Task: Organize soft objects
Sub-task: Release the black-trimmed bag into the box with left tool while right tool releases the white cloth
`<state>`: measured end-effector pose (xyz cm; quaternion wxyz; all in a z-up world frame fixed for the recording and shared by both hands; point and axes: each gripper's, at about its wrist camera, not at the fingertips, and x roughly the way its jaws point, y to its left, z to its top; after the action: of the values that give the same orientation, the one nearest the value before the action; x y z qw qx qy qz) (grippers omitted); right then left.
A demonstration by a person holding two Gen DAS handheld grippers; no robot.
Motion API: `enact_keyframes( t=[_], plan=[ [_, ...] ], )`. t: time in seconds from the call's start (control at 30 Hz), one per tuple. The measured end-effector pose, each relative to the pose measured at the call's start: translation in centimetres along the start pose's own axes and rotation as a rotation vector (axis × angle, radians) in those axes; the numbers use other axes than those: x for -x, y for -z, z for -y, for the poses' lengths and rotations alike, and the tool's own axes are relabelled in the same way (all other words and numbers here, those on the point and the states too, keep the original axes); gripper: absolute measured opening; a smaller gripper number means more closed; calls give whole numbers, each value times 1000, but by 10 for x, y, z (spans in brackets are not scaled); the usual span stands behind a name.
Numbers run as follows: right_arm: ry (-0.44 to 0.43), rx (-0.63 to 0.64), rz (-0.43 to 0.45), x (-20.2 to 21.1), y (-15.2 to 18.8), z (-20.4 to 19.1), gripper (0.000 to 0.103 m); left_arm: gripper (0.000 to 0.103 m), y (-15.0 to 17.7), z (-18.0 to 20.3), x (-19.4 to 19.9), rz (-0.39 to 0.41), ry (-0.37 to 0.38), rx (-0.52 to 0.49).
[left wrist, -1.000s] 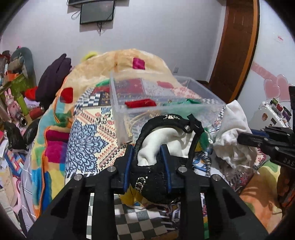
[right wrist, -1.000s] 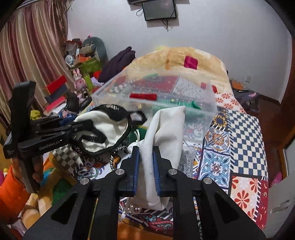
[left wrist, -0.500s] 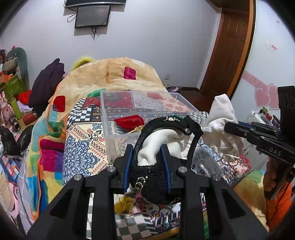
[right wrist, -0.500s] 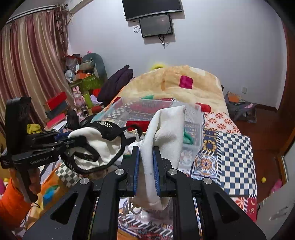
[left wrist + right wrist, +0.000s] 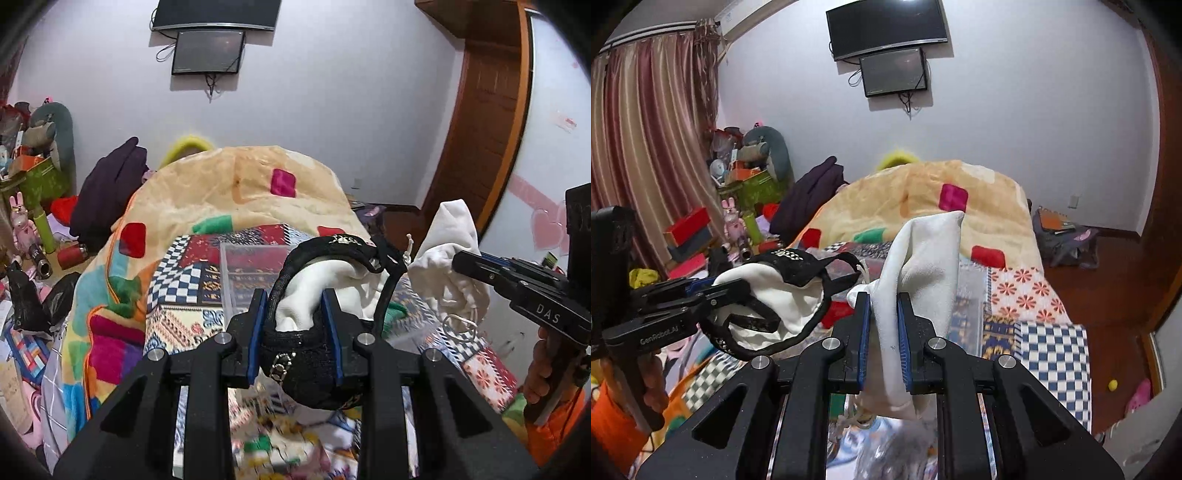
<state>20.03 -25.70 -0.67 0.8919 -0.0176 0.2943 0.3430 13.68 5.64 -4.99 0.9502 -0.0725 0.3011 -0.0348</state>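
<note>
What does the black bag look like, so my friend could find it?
Start at the bed with the patchwork blanket. Above it, the left gripper squeezes the black bag. Unlike the plain white cloth beside it, it is dark, with a curved handle and white stuffing poking out.

Both grippers now sit higher above the bed (image 5: 192, 325) than a second ago. The black bag (image 5: 314, 365) pinched by the left gripper (image 5: 293, 332) and the white pouch (image 5: 923, 280) pinched by the right gripper (image 5: 882, 343) have risen with them. The clear plastic bin (image 5: 255, 273), which filled the middle of the left wrist view before, now lies lower and is mostly hidden behind the bag. More wall and the wall screens (image 5: 892, 72) come into view in both cameras.
</note>
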Motion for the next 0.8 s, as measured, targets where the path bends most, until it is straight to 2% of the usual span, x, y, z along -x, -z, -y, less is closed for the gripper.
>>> enact_keyframes(
  t=[0.17,0.43,0.57,0.67,0.73,0.8],
  plan=[
    [17,9,-40,-28,-1,2,13,29,-1,-2,-24,-11,-23,2],
    [28,19,-141,-68,13,6,13,30,3,6,-71,-92,-22,-29],
    [35,23,-180,-76,18,8,13,41,7,9,-80,-115,-26,-40],
    [29,0,-191,-73,17,13,27,53,8,7,-75,-105,-24,-35],
    [24,-17,-184,-68,16,15,45,57,8,6,-66,-91,-26,-39],
    [22,-27,-165,-58,15,16,53,61,7,6,-55,-71,-37,-51]
  ],
)
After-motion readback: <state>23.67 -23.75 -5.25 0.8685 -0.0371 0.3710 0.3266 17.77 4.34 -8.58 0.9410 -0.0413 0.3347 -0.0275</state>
